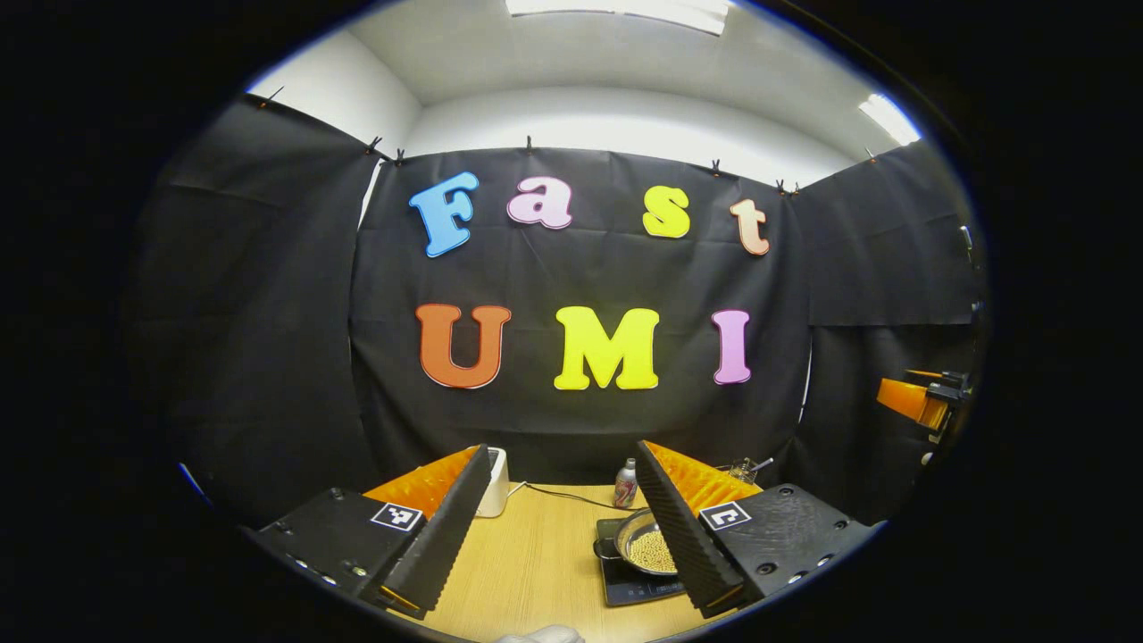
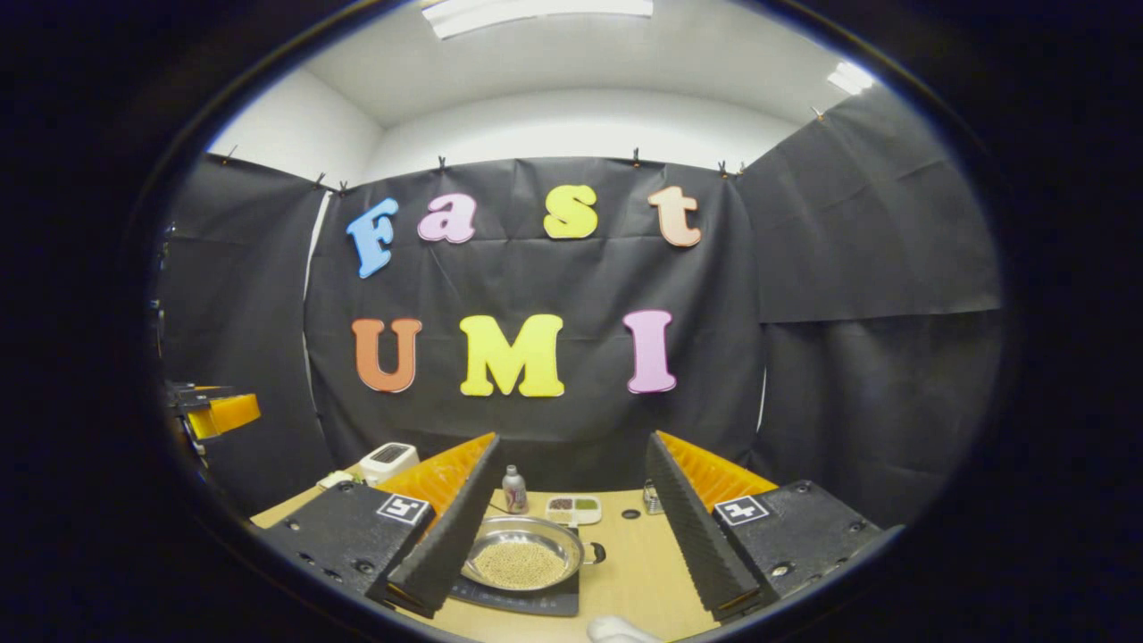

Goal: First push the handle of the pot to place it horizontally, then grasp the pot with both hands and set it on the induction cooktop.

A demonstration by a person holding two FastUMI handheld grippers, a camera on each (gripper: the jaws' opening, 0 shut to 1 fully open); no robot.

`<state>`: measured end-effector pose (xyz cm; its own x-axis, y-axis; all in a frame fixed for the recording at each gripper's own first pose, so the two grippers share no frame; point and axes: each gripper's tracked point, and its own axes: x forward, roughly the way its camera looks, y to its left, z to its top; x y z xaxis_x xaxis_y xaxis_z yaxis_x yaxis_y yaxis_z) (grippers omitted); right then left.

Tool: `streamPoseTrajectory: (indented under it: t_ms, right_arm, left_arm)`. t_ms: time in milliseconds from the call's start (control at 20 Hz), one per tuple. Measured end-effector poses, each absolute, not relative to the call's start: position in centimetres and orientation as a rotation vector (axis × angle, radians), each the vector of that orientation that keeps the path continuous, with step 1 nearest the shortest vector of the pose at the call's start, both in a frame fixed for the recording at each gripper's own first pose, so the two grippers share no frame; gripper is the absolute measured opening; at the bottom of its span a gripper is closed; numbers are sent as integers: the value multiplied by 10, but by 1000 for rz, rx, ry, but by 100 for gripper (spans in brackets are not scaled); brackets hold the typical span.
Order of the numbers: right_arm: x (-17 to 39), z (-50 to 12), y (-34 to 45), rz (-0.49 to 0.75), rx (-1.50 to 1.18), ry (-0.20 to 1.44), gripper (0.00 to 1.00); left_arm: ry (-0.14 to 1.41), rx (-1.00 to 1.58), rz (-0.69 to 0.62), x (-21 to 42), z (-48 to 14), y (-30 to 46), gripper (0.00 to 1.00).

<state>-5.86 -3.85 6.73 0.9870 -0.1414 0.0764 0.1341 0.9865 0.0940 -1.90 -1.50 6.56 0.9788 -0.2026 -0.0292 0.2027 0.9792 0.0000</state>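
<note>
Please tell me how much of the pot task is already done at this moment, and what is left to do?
It looks finished. The pot, with small yellowish grains in it, sits on the induction cooktop on the table. Its handle points sideways in the right gripper view. Nothing is in hand: the left gripper and right gripper are both open, raised and apart from the pot. No step seems left.
</note>
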Motion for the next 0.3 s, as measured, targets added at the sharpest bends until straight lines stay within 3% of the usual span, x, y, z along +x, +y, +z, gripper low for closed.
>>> streamPoseTrajectory:
  t_ms: [300]
  right_arm:
    - [-63, 69, -52, -154, 83, -87, 100]
  left_arm:
    - [33, 11, -217, -22, 65, -30, 97]
